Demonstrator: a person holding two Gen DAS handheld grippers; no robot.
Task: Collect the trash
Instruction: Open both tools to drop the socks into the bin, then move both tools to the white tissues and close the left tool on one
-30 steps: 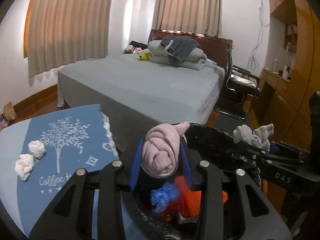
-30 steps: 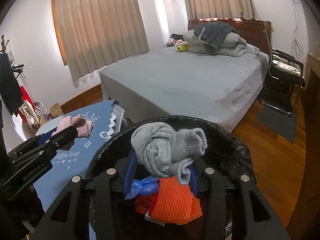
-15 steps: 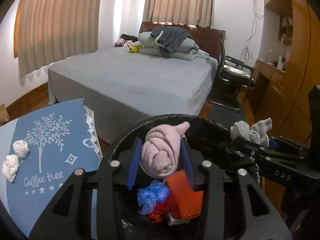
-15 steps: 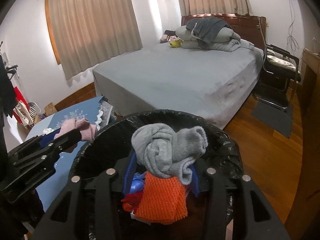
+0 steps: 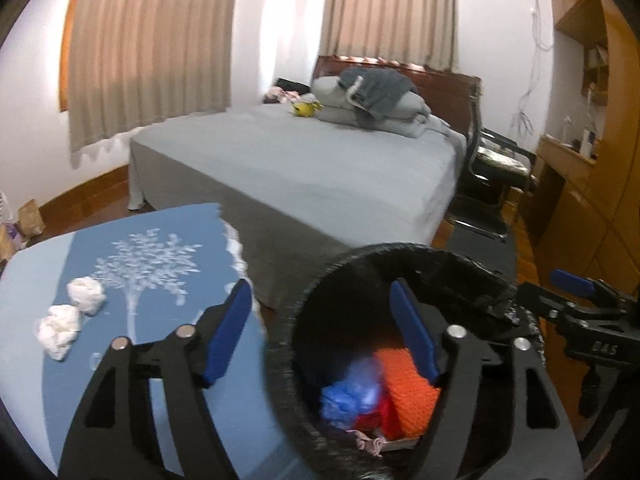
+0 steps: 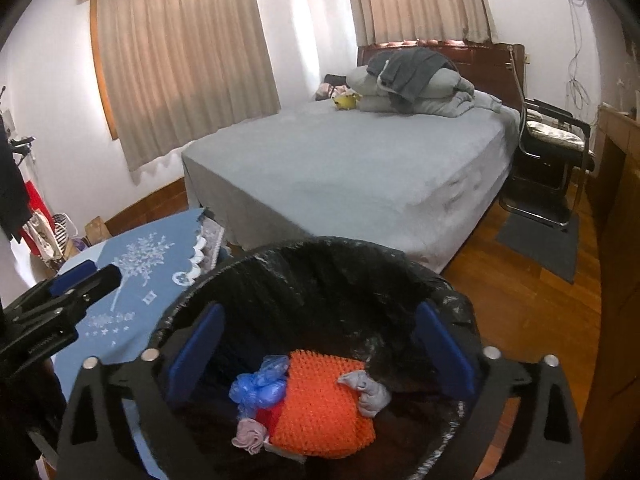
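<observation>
A black-lined trash bin (image 6: pixel 320 250) sits below both grippers. Inside lie an orange knit piece (image 6: pixel 320 404), a blue plastic wad (image 6: pixel 260 384), a grey sock (image 6: pixel 370 394) and a pink sock (image 6: pixel 250 432). My right gripper (image 6: pixel 320 352) hangs over the bin mouth, its jaws opening wide with nothing between them. My left gripper (image 5: pixel 322 334) straddles the bin's rim (image 5: pixel 360 254), its jaws also opening and empty: one finger is over the table, the other over the bin. Two white paper wads (image 5: pixel 86 294) lie on the blue tablecloth (image 5: pixel 160 240).
A grey bed (image 6: pixel 360 160) with folded bedding fills the room beyond the bin. A black chair (image 6: pixel 552 148) and wooden cabinets (image 5: pixel 592 184) stand on the right. The round table (image 6: pixel 132 280) adjoins the bin on the left, with bags on the floor behind it.
Both grippers opened. The pink sock left the left jaws and the grey sock left the right jaws, and both now lie in the bin. The left gripper shifted left toward the table.
</observation>
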